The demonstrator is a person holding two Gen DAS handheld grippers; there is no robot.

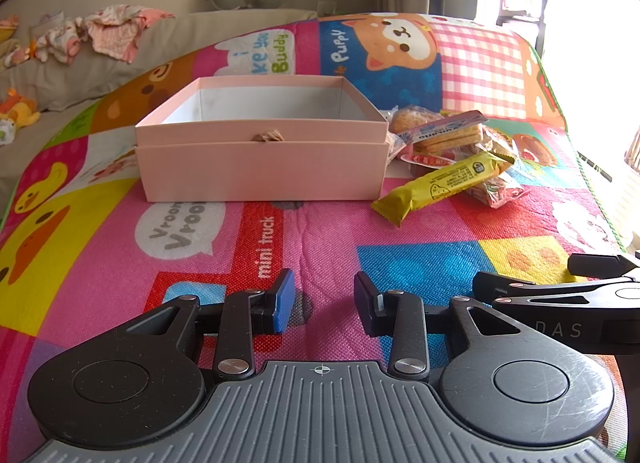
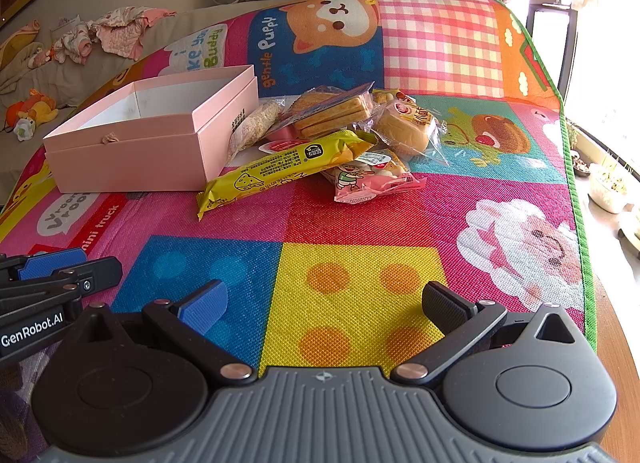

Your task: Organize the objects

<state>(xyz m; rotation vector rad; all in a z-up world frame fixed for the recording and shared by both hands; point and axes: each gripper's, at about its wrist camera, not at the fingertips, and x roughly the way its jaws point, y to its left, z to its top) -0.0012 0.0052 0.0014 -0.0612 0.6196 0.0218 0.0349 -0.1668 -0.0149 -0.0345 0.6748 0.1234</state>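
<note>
I have both tools low over the patterned play mat (image 2: 352,223), with the pink box (image 1: 262,155) as my reference. My left gripper (image 1: 324,305) sits on the near side of the box, well apart from it, over the red strip printed "mini truck"; its fingers (image 1: 285,301) stand partly apart with only mat between them, holding nothing. My right gripper (image 2: 324,309) is also on the near side of the box and off to its right, over the yellow square with orange dots; its fingers (image 2: 204,307) are spread as wide as they go and hold nothing either. In the left wrist view the right tool's arm shows at the right edge, just beside the left one.

The box is open-topped, seated in a slightly wider pink base, and its white inside looks bare as far as I can see in. A small tan bow (image 1: 267,137) sits on its near wall.

The snacks are piled on the mat just right of the box. A long yellow snack bar (image 2: 280,173) lies at a slant, nearest to me, with one end close to the box's right near corner. Behind it, a clear pack of biscuits (image 2: 332,111) and a pale round rice cake (image 2: 256,125) lie against the box's right wall. Farther right of the box are a wrapped bun (image 2: 404,127) and a pink candy packet (image 2: 372,177).
</note>
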